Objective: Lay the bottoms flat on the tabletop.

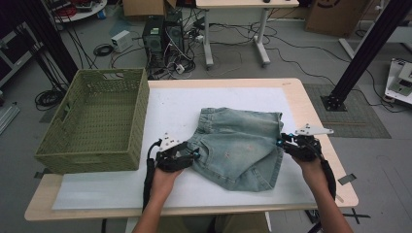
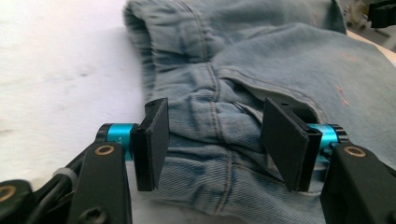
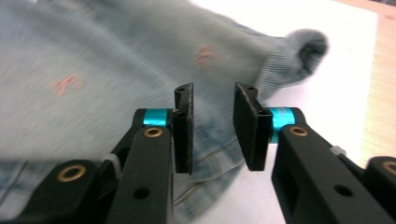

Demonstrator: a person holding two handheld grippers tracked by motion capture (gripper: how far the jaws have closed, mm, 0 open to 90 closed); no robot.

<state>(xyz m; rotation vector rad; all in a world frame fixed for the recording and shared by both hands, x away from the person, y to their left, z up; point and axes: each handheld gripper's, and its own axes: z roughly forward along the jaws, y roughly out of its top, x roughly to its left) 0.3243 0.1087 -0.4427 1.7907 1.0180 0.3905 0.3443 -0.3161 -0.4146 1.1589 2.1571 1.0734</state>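
A pair of light blue denim shorts [image 1: 238,145] lies folded on the white mat [image 1: 170,104] in the middle of the table. My left gripper [image 1: 197,154] rests at the shorts' left edge. In the left gripper view its jaws [image 2: 212,140] stand open, with the denim [image 2: 261,56] and a pocket seam between them but untouched by the pads. My right gripper [image 1: 281,141] is at the shorts' right edge. In the right gripper view it [image 3: 212,130] is open just above the hem [image 3: 116,60], holding nothing.
A green woven basket [image 1: 97,121] stands on the table's left side, close to my left gripper. The wooden table edge [image 1: 311,111] runs just beyond my right hand. Cables, a computer and a desk are on the floor behind.
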